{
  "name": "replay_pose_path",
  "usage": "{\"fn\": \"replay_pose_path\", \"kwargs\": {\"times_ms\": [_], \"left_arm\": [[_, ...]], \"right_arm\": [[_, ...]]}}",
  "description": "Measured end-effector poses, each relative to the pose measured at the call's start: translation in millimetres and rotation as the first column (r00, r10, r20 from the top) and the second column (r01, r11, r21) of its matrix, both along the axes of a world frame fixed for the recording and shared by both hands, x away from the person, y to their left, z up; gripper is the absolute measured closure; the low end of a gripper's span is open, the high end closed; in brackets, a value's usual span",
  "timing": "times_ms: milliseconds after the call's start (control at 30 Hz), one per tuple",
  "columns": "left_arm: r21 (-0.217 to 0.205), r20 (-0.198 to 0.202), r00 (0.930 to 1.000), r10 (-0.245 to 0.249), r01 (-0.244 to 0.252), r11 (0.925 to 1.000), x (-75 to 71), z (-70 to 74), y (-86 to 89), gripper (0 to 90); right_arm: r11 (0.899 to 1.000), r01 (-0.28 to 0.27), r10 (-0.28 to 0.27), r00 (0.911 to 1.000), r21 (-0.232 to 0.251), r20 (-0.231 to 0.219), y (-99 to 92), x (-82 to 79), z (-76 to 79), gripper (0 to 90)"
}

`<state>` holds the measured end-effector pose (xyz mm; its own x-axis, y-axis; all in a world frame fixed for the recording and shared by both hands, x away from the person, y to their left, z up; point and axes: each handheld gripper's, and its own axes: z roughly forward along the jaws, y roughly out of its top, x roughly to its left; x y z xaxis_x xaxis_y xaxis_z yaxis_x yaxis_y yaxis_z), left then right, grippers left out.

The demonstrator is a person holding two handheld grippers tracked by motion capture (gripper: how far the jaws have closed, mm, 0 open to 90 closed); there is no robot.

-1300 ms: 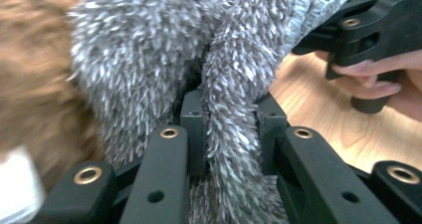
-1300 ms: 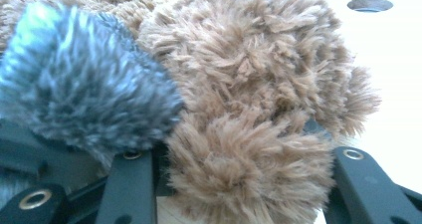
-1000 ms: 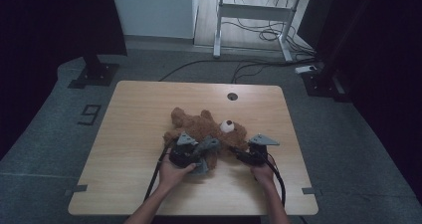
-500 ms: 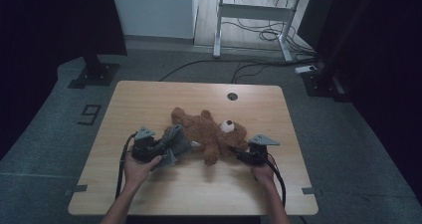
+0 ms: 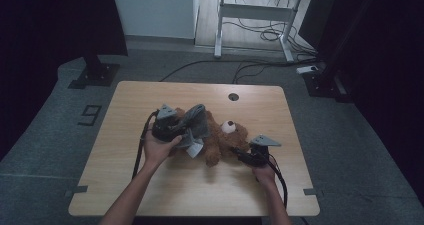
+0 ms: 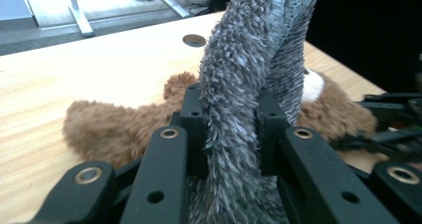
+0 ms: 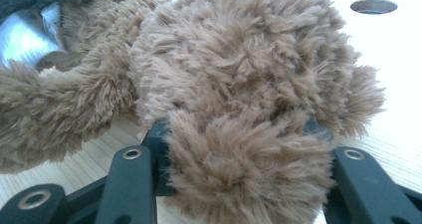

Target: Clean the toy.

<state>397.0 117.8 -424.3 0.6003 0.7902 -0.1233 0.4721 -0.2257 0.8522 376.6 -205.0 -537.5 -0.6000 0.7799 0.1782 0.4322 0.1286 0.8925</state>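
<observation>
- The step in hand looks like undressing a brown teddy bear (image 5: pixel 222 137): 1 gripper peels its grey garment (image 5: pixel 196 125) away while the other pins the toy down.
- The bear lies on its back near the middle of the wooden tabletop (image 5: pixel 150 190), its white muzzle turned toward 12 o'clock, with the cable hole (image 5: pixel 233 96) beyond it in that direction.
- The left gripper (image 5: pixel 187 130) sits at 9 o'clock of the bear, its fingers (image 6: pixel 191 112) clamped tight on a fold of the grey garment, which stands up between them in the left gripper view.
- The lifted cloth rises over the bear's body, while a loose flap hangs toward 6 o'clock.
- The right gripper (image 5: pixel 239 152) sits at 4 o'clock of the bear, its fingers (image 7: pixel 157 134) closed on a tuft of brown fur, probably a paw or leg.
- Both grippers are touching the toy, 1 on each side, so it is stretched between them.
- The next move, as I judge it, calls for pulling the grey cloth further up and away toward 9 o'clock while the right grip keeps the bear flat.
- The risk is that the cloth catches on a limb and drags the whole bear along.
</observation>
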Motion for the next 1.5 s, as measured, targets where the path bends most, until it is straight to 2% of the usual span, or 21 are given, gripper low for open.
{"fn": "replay_pose_path", "kwargs": {"times_ms": [133,167,300,400,500,567,700,833,900,967,1033,1133,1233,1267,1333,1400,1500], "left_arm": [[0.048,-0.051,0.9985,0.017,-0.014,0.9988,14.2,-19.0,-6.7,72.4],[0.045,-0.064,0.9977,0.022,-0.019,0.9988,16.0,-25.2,-6.0,72.3],[-0.002,-0.098,0.9950,0.019,-0.020,0.9998,17.2,-40.2,3.2,72.5],[0.018,-0.088,0.9961,0.012,-0.010,0.9998,11.0,-47.6,5.7,72.9],[-0.012,-0.094,0.9955,0.010,-0.011,0.9999,4.1,-53.0,9.1,73.3],[-0.041,-0.099,0.9951,0.009,-0.014,0.9991,-0.4,-57.3,12.1,73.3],[-0.088,-0.105,0.9944,0.003,-0.013,0.9961,-9.9,-63.6,16.5,73.5],[-0.097,-0.100,0.9950,-0.011,0.001,0.9953,-21.0,-67.6,17.9,73.5],[-0.109,-0.097,0.9952,-0.015,0.004,0.9941,-28.8,-71.3,18.7,73.6],[-0.113,-0.092,0.9956,-0.019,0.009,0.9936,-35.6,-74.5,19.4,73.5],[-0.117,-0.087,0.9960,-0.022,0.011,0.9930,-41.4,-77.8,19.7,73.5],[-0.116,-0.081,0.9964,-0.023,0.013,0.9931,-46.6,-80.5,20.4,73.5],[-0.114,-0.083,0.9963,-0.026,0.016,0.9933,-47.7,-80.6,20.4,73.5],[-0.112,-0.080,0.9965,-0.025,0.016,0.9936,-48.0,-80.6,19.9,73.5],[-0.113,-0.080,0.9965,-0.025,0.016,0.9935,-47.9,-80.7,19.9,73.5],[-0.117,-0.084,0.9962,-0.024,0.014,0.9931,-47.9,-80.6,19.8,73.4],[-0.119,-0.082,0.9964,-0.019,0.009,0.9928,-50.9,-77.9,18.2,73.1]], "right_arm": [[1.000,-0.002,0.002,1.0000,-0.002,0.002,-0.1,-0.1,-0.2,50.0],[1.000,-0.003,0.003,1.0000,-0.002,0.002,-0.2,-0.2,-0.2,49.9],[1.000,-0.008,0.008,1.0000,-0.010,0.005,0.4,-0.7,-0.1,49.4],[1.000,-0.012,0.012,0.9999,-0.028,0.012,1.9,-2.0,0.5,47.1],[0.998,-0.013,0.014,0.9996,-0.063,0.023,4.1,-5.4,2.5,36.9],[0.998,-0.021,0.022,0.9996,-0.064,0.019,3.5,-7.2,3.7,30.5],[0.999,-0.028,0.028,0.9996,-0.020,-0.010,-2.6,-12.5,6.5,20.0],[0.997,-0.032,0.033,0.9994,0.069,-0.010,-10.4,-16.9,14.9,18.4],[0.996,-0.022,0.023,0.9997,0.089,-0.010,-12.4,-18.0,21.2,16.5],[0.997,-0.012,0.012,0.9999,0.080,-0.006,-10.7,-18.1,24.7,14.3],[0.998,-0.003,0.004,0.9998,0.065,-0.021,-5.4,-15.9,24.2,13.1],[0.999,-0.013,0.016,0.9982,0.046,-0.058,2.4,-11.2,17.6,6.2],[1.000,-0.024,0.022,0.9953,-0.018,-0.094,10.4,-8.0,8.9,0.8],[0.999,-0.022,0.019,0.9950,-0.031,-0.098,11.9,-7.7,7.5,0.5],[1.000,-0.008,0.005,0.9937,-0.025,-0.112,13.4,-5.9,5.4,2.5],[1.000,-0.001,-0.002,0.9942,-0.023,-0.107,13.2,-5.7,4.6,11.0],[0.999,-0.014,0.010,0.9963,-0.045,-0.085,13.1,-7.9,3.6,23.8]]}}
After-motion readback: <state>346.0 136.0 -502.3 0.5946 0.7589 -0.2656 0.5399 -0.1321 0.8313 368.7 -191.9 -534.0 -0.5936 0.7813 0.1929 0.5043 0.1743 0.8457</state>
